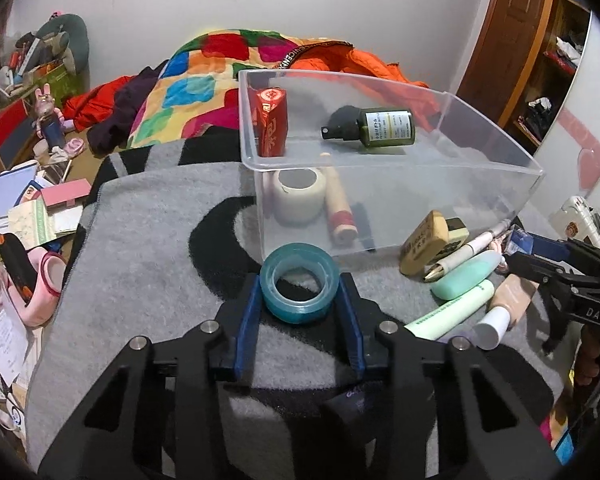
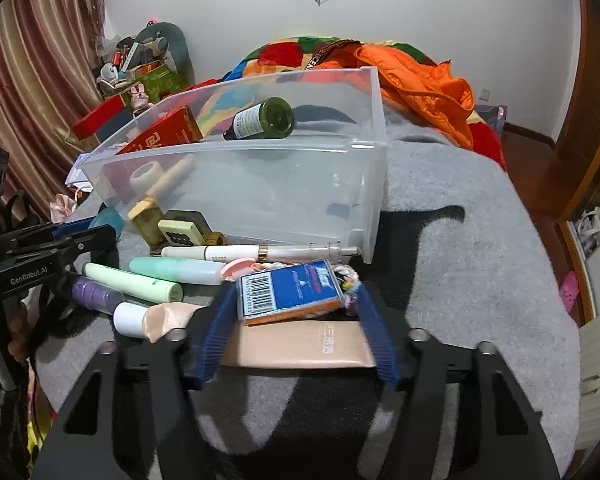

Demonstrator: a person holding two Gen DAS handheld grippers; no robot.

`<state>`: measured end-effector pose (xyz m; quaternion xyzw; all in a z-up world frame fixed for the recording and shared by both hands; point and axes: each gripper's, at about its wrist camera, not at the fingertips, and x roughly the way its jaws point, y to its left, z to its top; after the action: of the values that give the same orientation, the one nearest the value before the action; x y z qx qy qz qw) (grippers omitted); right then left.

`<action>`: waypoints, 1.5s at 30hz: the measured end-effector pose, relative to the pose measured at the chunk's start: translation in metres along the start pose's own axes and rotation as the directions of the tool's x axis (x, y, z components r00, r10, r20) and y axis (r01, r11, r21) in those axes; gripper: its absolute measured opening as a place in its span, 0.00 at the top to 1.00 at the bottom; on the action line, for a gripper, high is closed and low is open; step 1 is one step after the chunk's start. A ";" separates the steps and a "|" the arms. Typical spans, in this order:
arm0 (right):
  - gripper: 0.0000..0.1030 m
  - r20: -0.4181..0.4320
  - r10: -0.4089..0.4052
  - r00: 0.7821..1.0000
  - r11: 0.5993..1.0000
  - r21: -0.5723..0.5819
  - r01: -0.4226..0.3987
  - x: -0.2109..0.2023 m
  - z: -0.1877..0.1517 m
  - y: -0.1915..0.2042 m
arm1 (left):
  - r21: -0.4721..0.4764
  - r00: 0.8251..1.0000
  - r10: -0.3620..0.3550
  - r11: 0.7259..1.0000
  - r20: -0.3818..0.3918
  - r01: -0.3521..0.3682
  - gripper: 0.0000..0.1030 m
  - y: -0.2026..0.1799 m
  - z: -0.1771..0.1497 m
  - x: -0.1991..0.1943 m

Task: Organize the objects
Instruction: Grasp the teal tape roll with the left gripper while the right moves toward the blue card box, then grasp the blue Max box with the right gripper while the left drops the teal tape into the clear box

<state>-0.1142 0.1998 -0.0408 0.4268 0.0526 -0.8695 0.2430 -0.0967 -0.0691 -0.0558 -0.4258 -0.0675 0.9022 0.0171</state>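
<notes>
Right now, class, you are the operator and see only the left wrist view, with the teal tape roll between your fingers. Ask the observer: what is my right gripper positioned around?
Observer: The right gripper straddles a blue barcoded box. I cannot tell whether its pads press on it.
Operator: What is under that box?
Observer: A beige tube lies crosswise between the fingers, and the box rests on it.
Operator: Is anything else inside the fingers?
Observer: Yes, a pastel braided cord sits between the box and one finger.
</notes>
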 end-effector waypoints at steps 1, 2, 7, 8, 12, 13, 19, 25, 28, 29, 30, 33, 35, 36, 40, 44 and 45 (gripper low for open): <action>0.55 0.001 -0.006 1.000 1.000 -0.004 0.006 -0.001 0.000 0.000 | 0.001 1.000 0.006 1.000 0.004 -0.006 0.63 0.000 -0.001 -0.001; 0.55 0.000 -0.013 1.000 1.000 -0.005 0.013 -0.001 0.000 -0.001 | 0.003 1.000 0.013 1.000 0.007 -0.013 0.63 -0.001 -0.001 -0.001; 0.52 -0.002 -0.026 1.000 1.000 -0.015 0.026 -0.010 -0.003 -0.006 | 0.026 0.998 0.054 0.998 0.034 -0.054 0.63 -0.006 -0.007 -0.009; 0.48 -0.006 -0.037 0.999 0.999 -0.020 0.037 -0.011 -0.003 -0.006 | 0.029 0.998 0.059 0.998 0.038 -0.060 0.63 -0.007 -0.007 -0.010; 0.30 0.029 -0.085 0.996 0.995 -0.057 0.086 -0.024 -0.005 -0.004 | 0.033 0.997 0.062 0.997 0.056 -0.063 0.63 -0.008 -0.008 -0.020; 0.30 0.036 -0.087 0.996 0.994 -0.065 0.090 -0.025 -0.004 -0.003 | 0.033 0.996 0.062 0.997 0.061 -0.064 0.63 -0.008 -0.007 -0.022; 0.34 0.018 -0.093 0.996 0.992 -0.083 0.094 -0.012 0.003 0.001 | 0.041 0.991 0.061 0.997 0.115 -0.066 0.63 -0.011 0.004 -0.042; 0.57 -0.013 -0.040 0.999 0.999 -0.029 0.040 -0.004 0.000 -0.008 | 0.065 0.985 0.053 0.996 0.166 -0.065 0.63 -0.021 0.017 -0.059; 0.57 -0.003 -0.047 0.999 0.998 -0.039 0.047 -0.008 -0.002 -0.008 | 0.074 0.981 0.039 0.996 0.188 -0.054 0.63 -0.027 0.023 -0.064; 0.57 0.003 -0.052 0.999 0.998 -0.042 0.052 -0.010 -0.003 -0.008 | 0.078 0.980 0.035 0.996 0.194 -0.051 0.63 -0.030 0.025 -0.066; 0.57 0.009 -0.057 0.998 0.997 -0.042 0.057 -0.012 -0.003 -0.008 | 0.083 0.979 0.032 0.995 0.201 -0.049 0.63 -0.032 0.027 -0.067; 0.57 0.037 -0.057 0.998 0.998 -0.028 0.058 -0.021 0.002 -0.010 | 0.096 0.975 0.027 0.994 0.219 -0.049 0.63 -0.037 0.035 -0.070; 0.57 0.067 -0.051 0.996 0.998 -0.021 0.053 -0.030 0.007 -0.010 | 0.103 0.973 0.024 0.994 0.229 -0.049 0.63 -0.040 0.040 -0.072; 0.57 0.082 -0.050 0.995 0.998 -0.020 0.052 -0.034 0.010 -0.009 | 0.106 0.972 0.021 0.993 0.233 -0.046 0.63 -0.042 0.043 -0.072; 0.57 0.149 -0.028 0.988 0.999 -0.012 0.030 -0.049 0.026 -0.005 | 0.109 0.970 0.009 0.993 0.244 -0.037 0.63 -0.046 0.053 -0.071; 0.57 0.192 -0.014 0.981 1.000 -0.012 0.017 -0.053 0.046 0.001 | 0.110 0.971 -0.008 0.994 0.240 -0.019 0.63 -0.049 0.061 -0.066; 0.57 0.199 -0.012 0.980 1.000 -0.012 0.014 -0.052 0.050 0.003 | 0.110 0.972 -0.017 0.994 0.234 -0.009 0.63 -0.050 0.064 -0.063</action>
<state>-0.1216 0.2024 0.0309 0.3357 0.0365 -0.9091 0.2440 -0.1073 -0.0319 0.0392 -0.3146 -0.0198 0.9484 0.0343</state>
